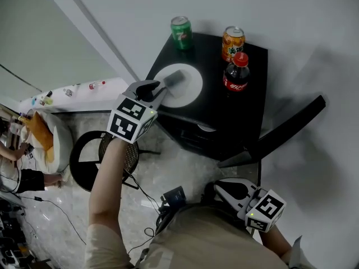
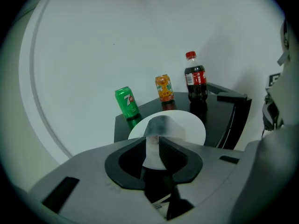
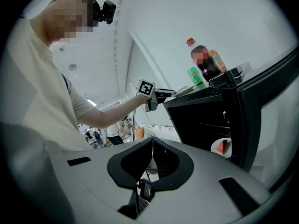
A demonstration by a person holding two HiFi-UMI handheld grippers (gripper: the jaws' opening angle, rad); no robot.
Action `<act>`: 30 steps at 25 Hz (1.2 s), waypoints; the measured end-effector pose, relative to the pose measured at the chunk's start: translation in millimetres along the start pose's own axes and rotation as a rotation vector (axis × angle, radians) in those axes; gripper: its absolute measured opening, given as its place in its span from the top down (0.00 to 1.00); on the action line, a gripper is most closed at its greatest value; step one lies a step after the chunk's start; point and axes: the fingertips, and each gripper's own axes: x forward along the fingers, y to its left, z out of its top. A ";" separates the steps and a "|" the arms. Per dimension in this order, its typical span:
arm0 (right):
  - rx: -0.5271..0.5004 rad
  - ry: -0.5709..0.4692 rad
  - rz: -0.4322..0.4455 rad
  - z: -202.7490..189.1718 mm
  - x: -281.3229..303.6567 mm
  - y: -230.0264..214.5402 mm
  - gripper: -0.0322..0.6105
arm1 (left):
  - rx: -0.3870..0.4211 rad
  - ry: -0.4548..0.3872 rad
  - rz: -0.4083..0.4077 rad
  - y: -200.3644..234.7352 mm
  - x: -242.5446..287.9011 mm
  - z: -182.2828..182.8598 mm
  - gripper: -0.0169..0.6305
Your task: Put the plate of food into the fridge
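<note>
Fridge top [image 1: 227, 112] — left tool [image 1: 161, 88] pinches plate [image 1: 192, 88] rim.

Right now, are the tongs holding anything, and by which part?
The left tongs pinch the white plate by its near rim, on top of the black fridge. The right tongs are shut and empty.

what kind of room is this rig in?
Probably a lab or office corner, not a home kitchen: a black mini fridge against a bare white wall, cans and a cola bottle on top; loose cables on the floor; a person at cluttered gear at the left edge.
</note>
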 end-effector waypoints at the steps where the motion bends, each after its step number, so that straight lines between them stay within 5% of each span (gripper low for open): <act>1: -0.001 0.004 0.004 -0.8 1.8 2.0 0.92 | -0.021 0.000 -0.015 -0.8 -1.9 -1.7 0.83; 4: -0.005 0.020 0.008 -3.1 5.3 4.7 0.92 | -0.082 -0.010 -0.017 4.0 -8.4 -7.5 0.83; 8: -0.005 0.025 0.008 -4.1 9.4 5.9 0.92 | -0.089 -0.005 0.086 23.9 -6.7 -11.0 0.74; 15: -0.016 0.028 0.002 -3.6 12.9 9.2 0.92 | -0.238 0.004 0.033 30.6 5.5 -14.7 0.62; 30: 0.035 0.018 0.056 -5.5 27.0 9.6 0.92 | -0.470 -0.030 -0.053 33.7 -21.7 -40.8 0.61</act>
